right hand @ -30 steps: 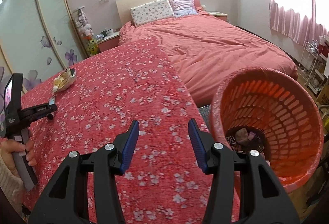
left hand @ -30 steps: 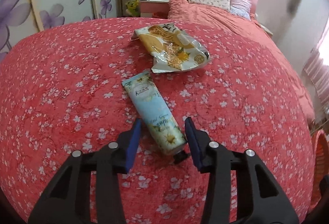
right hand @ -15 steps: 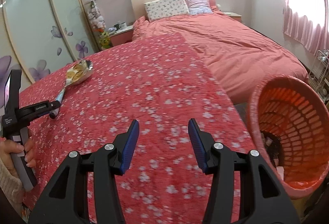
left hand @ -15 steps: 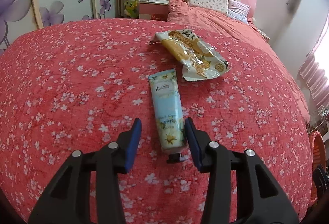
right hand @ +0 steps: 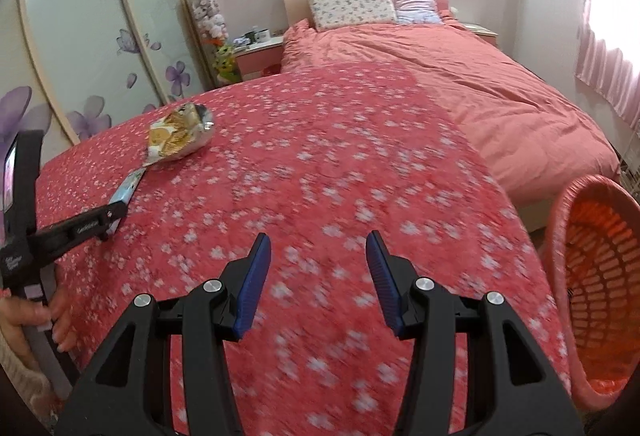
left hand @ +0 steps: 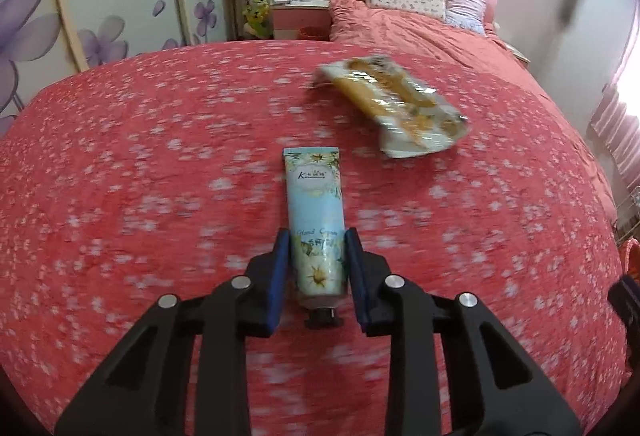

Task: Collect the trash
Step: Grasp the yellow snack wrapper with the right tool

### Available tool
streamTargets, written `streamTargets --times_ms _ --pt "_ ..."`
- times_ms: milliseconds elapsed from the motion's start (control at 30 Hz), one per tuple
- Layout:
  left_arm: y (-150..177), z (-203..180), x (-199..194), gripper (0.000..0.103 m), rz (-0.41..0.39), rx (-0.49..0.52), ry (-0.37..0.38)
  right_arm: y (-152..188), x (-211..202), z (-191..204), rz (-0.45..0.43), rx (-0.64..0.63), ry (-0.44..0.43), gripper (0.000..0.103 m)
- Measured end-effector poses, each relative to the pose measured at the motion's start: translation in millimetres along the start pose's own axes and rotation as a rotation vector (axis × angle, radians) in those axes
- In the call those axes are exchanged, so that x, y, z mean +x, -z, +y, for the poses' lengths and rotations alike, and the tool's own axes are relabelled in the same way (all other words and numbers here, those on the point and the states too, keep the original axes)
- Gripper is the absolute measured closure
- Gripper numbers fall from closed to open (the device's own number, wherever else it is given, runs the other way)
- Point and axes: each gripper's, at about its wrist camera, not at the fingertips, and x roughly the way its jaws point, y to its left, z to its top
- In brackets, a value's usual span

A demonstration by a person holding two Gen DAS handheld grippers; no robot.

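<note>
So the left gripper (left hand: 318, 244) is closing in on the hand cream tube (left hand: 316, 220) right now. The tube lies flat on the red floral bedspread (left hand: 140, 176), cap end toward the camera, and the blue pads sit on either side of its lower half, right up against the edges. I can't say for sure they're pressing yet; it looks more like they're just meeting it.

The right gripper (right hand: 318, 268) is about half open with nothing between its pads, hovering over bare bedspread. The orange laundry-style basket (right hand: 592, 276) is off the bed edge on its right, and that's presumably where the trash goes.

What could go wrong, in my opinion:

- A tube like that is soft and slick. If the pads pinch the fat part near the cap, it can squirt out forward or twist sideways once lifted.
- The pads grab near one end, so the long flat end hangs out front and could droop or swing on the way to the basket.
- The bedspread is squishy, so pushing down to get a better bite may catch fabric along with the tube.
- The crumpled snack wrapper (left hand: 394, 108) lies just beyond the tube's far end. A forward shove of the tube could nudge it.
</note>
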Motion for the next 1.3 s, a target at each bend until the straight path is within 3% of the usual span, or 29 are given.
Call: streamTargets --times_ms 200,467,533,600,900,1033,1167,1233,1267,1300 --pt "3.4 55.2 -4.1 0.075 -0.001 -0.035 -0.096 -28.4 25.6 34.9 0.013 -0.028 -0.076 0.053" --pt "4.2 76.2 -5.8 0.074 -0.017 -0.069 -0.076 -66.4 63.9 99.9 0.025 -0.069 -0.2 0.053" --pt "5.4 78.9 -6.0 0.074 -0.018 -0.074 -0.069 -73.2 72.5 114.5 0.016 -0.099 -0.19 0.047" --pt "4.9 82.4 -5.7 0.074 -0.019 -0.08 -0.062 -80.6 84.4 128.9 0.01 -0.12 -0.163 0.029" --pt "9.0 90.4 -7.3 0.074 -0.022 -0.098 -0.037 -102.1 132.4 159.9 0.084 -0.189 -0.118 0.018" --pt "10.2 91.8 -8.5 0.074 -0.023 -0.104 -0.03 -103.0 152.3 163.8 0.152 -0.193 -0.107 0.017" --pt "10.2 92.1 -8.8 0.074 -0.023 -0.104 -0.03 -100.9 156.2 168.2 0.16 -0.24 -0.08 0.018" --pt "10.2 92.6 -9.0 0.074 -0.024 -0.107 -0.026 -99.8 158.8 171.4 0.174 -0.254 -0.086 0.023" --pt "10.4 93.5 -9.2 0.074 -0.024 -0.109 -0.023 -97.5 160.3 173.1 0.185 -0.267 -0.085 0.036" --pt "10.6 94.3 -9.8 0.074 -0.025 -0.111 -0.02 -95.4 162.9 172.6 0.202 -0.271 -0.087 0.038"
